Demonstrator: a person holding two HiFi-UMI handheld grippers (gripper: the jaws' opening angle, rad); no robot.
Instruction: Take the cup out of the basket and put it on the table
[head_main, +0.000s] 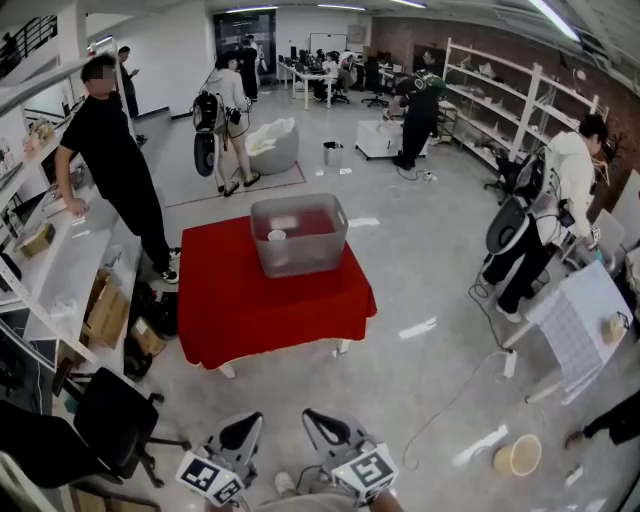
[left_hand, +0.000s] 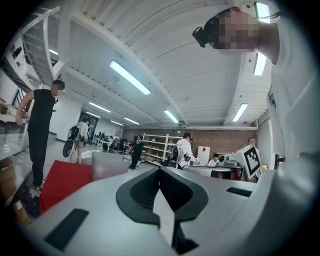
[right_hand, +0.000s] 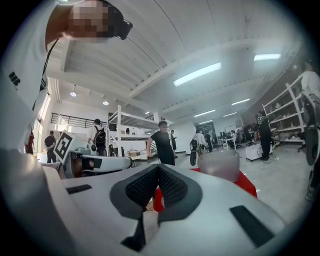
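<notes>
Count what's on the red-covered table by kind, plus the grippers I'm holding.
Translucent grey plastic basket: 1
Small white cup, inside the basket: 1
Grey two-jaw grippers, left gripper and right gripper: 2
Total: 4

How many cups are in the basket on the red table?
1. A white cup sits near the left side of the basket, as the head view shows it. The basket's cloudy walls might hide another.
</notes>
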